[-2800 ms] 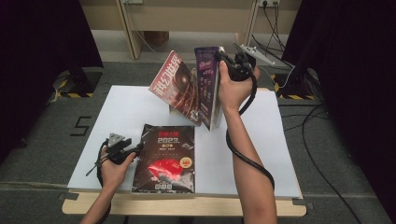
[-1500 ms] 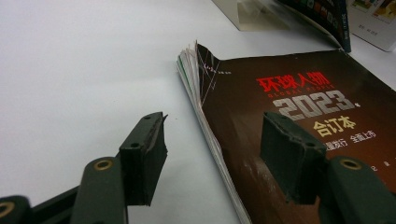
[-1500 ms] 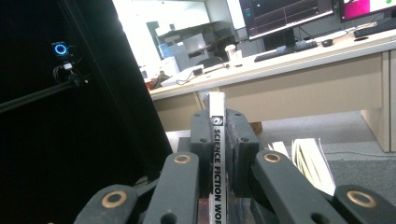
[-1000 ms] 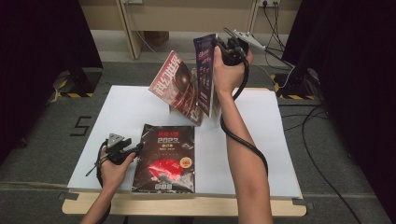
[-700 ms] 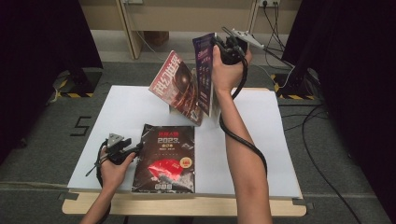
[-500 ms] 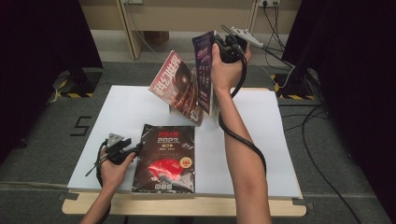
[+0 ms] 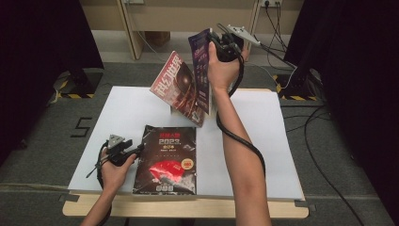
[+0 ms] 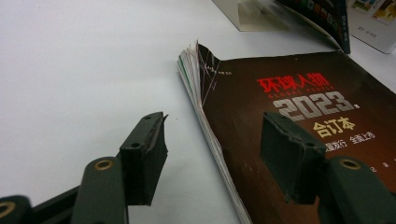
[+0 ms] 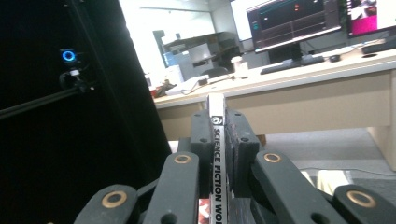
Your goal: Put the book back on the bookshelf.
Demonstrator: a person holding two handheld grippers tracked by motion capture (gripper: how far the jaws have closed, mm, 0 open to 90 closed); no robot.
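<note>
A black magazine (image 7: 167,162) with a red picture lies flat near the table's front edge. My left gripper (image 7: 135,153) rests at its left edge, open. In the left gripper view (image 8: 217,154) one pad sits over the bare table and the other over the cover (image 8: 299,93), neither pressing. My right gripper (image 7: 214,42) is raised above the back of the table, shut on a dark purple magazine (image 7: 201,70) that hangs upright from it. The right gripper view (image 9: 217,135) shows both pads pressing the magazine's spine (image 9: 217,154). A red magazine (image 7: 176,87) leans tilted just left of the hanging one.
The white table (image 7: 127,108) has bare room on its left and right sides. A white support (image 8: 247,14) stands behind the black magazine under the leaning one. Black curtains flank the table, and cables (image 7: 324,155) run over the grey floor on the right.
My right gripper has risen and drifted slightly left with the purple magazine since the earliest frame. The left gripper and the black magazine have not moved.
</note>
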